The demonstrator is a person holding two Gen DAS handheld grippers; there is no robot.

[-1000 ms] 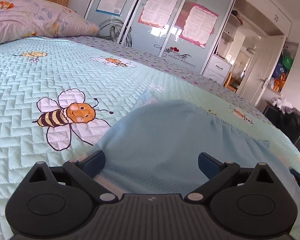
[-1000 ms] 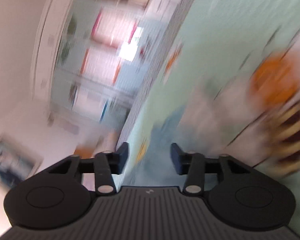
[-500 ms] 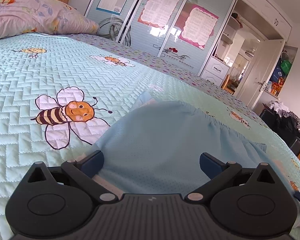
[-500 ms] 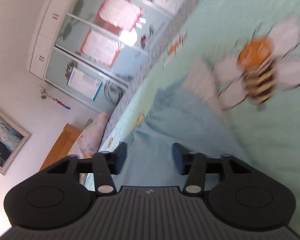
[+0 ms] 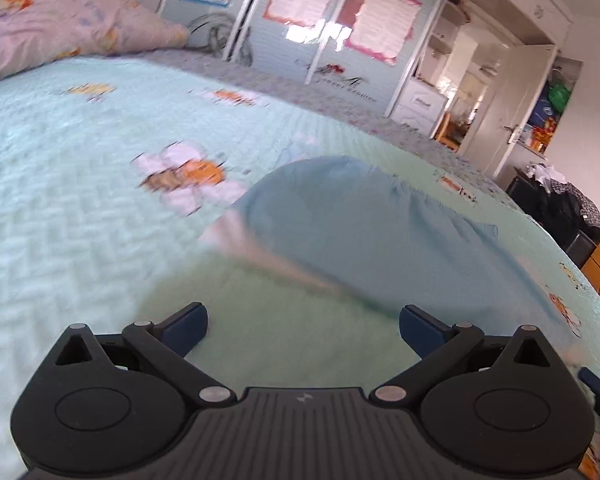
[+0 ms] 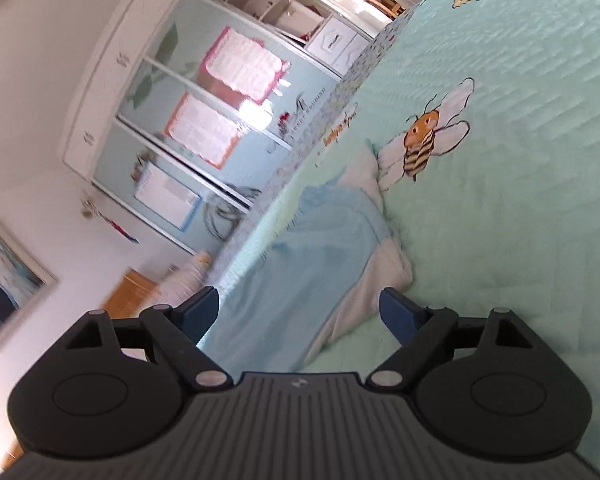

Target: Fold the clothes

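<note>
So the only clothing here is a light blue garment [image 5: 364, 232], thin mesh-looking fabric, lying spread out and mostly flat on the mint green bee-print bedspread [image 5: 80, 200]. One long edge shows a whitish-pink layer [image 6: 380, 276] peeking out underneath, and the far end is a bit bunched and wrinkled.

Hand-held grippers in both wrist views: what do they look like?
The left hand-held gripper and right hand-held gripper look alike: black ribbed body with a small pale logo, two round black discs, silver pivot pins, angled black linkage arms, dark blue finger pads. No cables or sleeves show.
</note>
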